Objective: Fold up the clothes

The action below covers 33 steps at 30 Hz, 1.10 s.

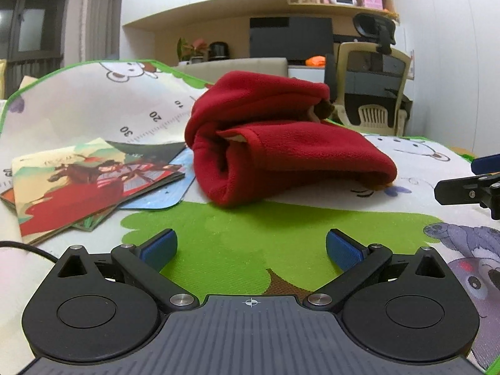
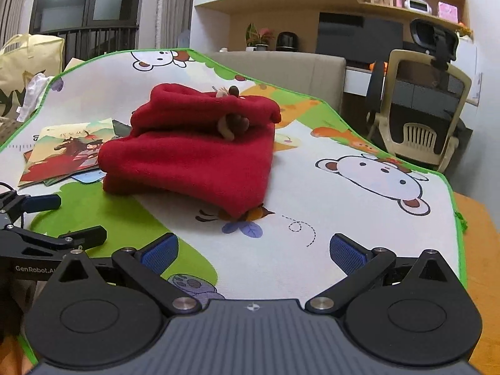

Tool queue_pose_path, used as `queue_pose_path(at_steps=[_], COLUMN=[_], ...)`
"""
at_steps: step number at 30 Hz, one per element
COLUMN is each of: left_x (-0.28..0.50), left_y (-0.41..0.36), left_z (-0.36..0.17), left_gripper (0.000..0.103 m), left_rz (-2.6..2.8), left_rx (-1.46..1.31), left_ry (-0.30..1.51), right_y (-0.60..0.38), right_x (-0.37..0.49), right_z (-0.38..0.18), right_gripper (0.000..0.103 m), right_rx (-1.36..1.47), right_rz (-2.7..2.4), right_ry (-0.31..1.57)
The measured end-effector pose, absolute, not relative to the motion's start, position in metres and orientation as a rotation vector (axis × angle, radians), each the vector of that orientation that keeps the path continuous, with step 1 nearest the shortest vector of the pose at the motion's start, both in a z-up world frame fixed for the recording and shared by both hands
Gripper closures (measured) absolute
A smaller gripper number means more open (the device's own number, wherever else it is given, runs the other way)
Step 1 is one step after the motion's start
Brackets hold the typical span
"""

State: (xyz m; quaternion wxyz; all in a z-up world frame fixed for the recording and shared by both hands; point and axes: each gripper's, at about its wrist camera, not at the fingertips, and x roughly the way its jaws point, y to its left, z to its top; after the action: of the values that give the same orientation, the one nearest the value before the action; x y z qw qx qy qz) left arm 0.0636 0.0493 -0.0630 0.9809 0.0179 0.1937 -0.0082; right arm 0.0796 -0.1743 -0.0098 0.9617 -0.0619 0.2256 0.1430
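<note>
- On the cartoon-print play mat (image 2: 343,218): folded red fleece garment (image 1: 281,143), bundled, mid-mat; picture books (image 1: 78,187) just beside it
- L gripper (image 1: 251,247): blue-padded fingers wide, empty; garment ahead, apart
- R gripper (image 2: 253,251): fingers wide, empty; garment ahead, slightly left, not touching

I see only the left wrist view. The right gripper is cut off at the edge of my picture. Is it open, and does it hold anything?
Observer: The right gripper is open, with nothing between its pads.
Operator: What is to its right?
Observer: The mat ends there at a green border, and a bare orange-brown surface lies beyond it.
Operator: Is there anything behind the mat's far left corner?
Observer: Yes, a pale yellow bag stands there.
</note>
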Motion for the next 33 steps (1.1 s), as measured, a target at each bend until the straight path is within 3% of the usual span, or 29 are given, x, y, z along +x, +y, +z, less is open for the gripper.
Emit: queue_pose_path(at_steps=[33], left_x=[0.0649], left_y=[0.0556], left_z=[-0.0640], left_gripper=[0.000], left_rz=[-0.032], left_rx=[-0.001], left_ry=[0.394], right_y=[-0.1764], right_x=[0.0778], right_z=[-0.0097], right_gripper=[0.000], right_rx=[-0.149], right_rz=[0.274], right_ry=[0.452])
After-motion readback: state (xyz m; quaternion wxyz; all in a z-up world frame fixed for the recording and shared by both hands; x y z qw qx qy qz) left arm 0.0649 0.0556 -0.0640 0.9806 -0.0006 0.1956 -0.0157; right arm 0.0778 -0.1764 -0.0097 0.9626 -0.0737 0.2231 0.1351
